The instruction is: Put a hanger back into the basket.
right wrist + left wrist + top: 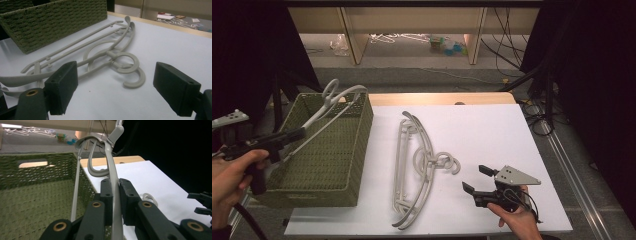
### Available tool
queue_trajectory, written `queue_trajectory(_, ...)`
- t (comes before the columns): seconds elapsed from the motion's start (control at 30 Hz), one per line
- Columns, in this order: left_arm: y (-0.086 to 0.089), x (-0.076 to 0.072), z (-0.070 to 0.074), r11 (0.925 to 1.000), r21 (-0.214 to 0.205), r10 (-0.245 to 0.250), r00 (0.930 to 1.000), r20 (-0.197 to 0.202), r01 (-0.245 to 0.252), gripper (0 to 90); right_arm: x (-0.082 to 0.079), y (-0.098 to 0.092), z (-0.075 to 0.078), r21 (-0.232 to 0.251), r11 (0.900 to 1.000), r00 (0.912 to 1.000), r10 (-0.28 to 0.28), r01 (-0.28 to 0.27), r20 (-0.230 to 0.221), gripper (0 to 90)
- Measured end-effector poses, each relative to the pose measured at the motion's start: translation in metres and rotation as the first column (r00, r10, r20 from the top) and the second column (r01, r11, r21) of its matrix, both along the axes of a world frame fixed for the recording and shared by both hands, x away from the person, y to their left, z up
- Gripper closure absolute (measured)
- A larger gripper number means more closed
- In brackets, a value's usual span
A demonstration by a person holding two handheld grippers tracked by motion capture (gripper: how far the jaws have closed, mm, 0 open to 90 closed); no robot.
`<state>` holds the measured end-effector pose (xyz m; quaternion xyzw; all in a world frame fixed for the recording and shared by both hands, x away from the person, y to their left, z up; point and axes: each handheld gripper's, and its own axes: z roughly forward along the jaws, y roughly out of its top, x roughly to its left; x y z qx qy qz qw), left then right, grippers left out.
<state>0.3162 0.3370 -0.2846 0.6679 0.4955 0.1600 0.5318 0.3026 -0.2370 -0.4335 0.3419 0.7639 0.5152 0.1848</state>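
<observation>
A grey plastic hanger point(332, 102) hangs tilted over the green woven basket point(327, 150) at the table's left, its hook up above the far rim. My left gripper point(302, 134) is shut on one arm of it; in the left gripper view the arm point(110, 162) runs up between the closed jaws point(113, 195). Two more grey hangers point(417, 165) lie stacked on the white table, hooks pointing right. My right gripper point(477, 179) stands open just right of those hooks, holding nothing; in the right gripper view the hooks point(127, 67) lie ahead of its spread jaws point(115, 90).
The basket point(55, 17) takes up the left third of the white tabletop point(482, 130). A wooden strip point(442, 98) edges the far side. Beyond it are a shelf unit and floor clutter point(447, 45). Cables point(537, 115) trail off the right side.
</observation>
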Motion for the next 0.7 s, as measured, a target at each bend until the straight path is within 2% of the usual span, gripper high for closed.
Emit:
queue_trajectory(0.07,0.006,-0.001,-0.005,1.0,-0.008,0.005,0.9999,-0.012,-0.005,81.4,0.001,0.001,0.0,-0.001,1.0,1.0,0.0,0.0,0.004,20.9)
queue_trajectory(0.1,0.006,-0.001,-0.005,1.0,-0.008,0.005,0.9999,-0.012,-0.005,81.4,0.001,0.002,-0.001,0.014,0.9999,1.0,0.0,0.0,0.003,20.9)
queue_trajectory(0.13,0.009,-0.001,-0.01,1.0,-0.004,0.005,0.9998,-0.02,-0.005,81.4,0.001,0.001,-0.001,0.004,1.0,1.0,-0.001,0.001,0.004,20.9)
queue_trajectory(0.2,0.013,0.0,-0.015,0.9999,-0.003,0.011,0.9995,-0.028,-0.011,81.4,0.002,0.002,-0.002,0.023,0.9997,1.0,0.007,-0.007,0.005,20.9)
queue_trajectory(0.23,0.014,0.001,-0.017,0.9999,0.003,0.017,0.9993,-0.034,-0.017,81.4,0.003,0.002,-0.002,0.012,0.9999,0.9997,0.003,-0.003,0.022,20.9)
queue_trajectory(0.3,0.017,0.005,-0.022,0.9996,0.02,0.021,0.9986,-0.048,-0.02,81.4,0.003,0.003,-0.002,0.013,0.9999,0.9997,0.006,-0.006,0.024,21.0)
queue_trajectory(0.33,0.018,0.007,-0.025,0.9993,0.028,0.028,0.9977,-0.062,-0.026,81.4,0.002,0.001,-0.001,-0.012,0.9999,1.0,0.0,0.0,0.009,21.0)
queue_trajectory(0.37,0.018,0.007,-0.025,0.9993,0.028,0.028,0.9977,-0.062,-0.026,81.4,0.002,0.002,-0.002,-0.002,1.0,1.0,0.004,-0.004,-0.002,20.9)
queue_trajectory(0.4,0.018,0.012,-0.03,0.9983,0.055,0.025,0.9969,-0.075,-0.021,81.4,0.002,0.003,-0.002,0.0,1.0,1.0,0.003,-0.003,-0.003,20.9)
queue_trajectory(0.53,0.018,0.023,-0.037,0.9962,0.085,0.024,0.9959,-0.087,-0.017,81.4,0.002,0.003,-0.002,0.002,1.0,1.0,0.004,-0.004,-0.003,20.9)
queue_trajectory(0.6,0.017,0.027,-0.039,0.9936,0.112,0.03,0.9959,-0.085,-0.02,81.4,0.003,0.002,-0.003,-0.003,1.0,0.9999,0.006,-0.006,0.012,21.0)
queue_trajectory(0.67,0.017,0.032,-0.043,0.988,0.153,0.03,0.9949,-0.096,-0.015,81.4,0.002,0.003,-0.002,0.003,1.0,1.0,0.005,-0.005,-0.002,20.9)
queue_trajectory(0.7,0.016,0.036,-0.046,0.9845,0.175,0.018,0.9949,-0.099,-0.001,81.4,0.003,0.004,-0.003,0.012,0.9998,0.9998,0.014,-0.015,0.015,20.9)
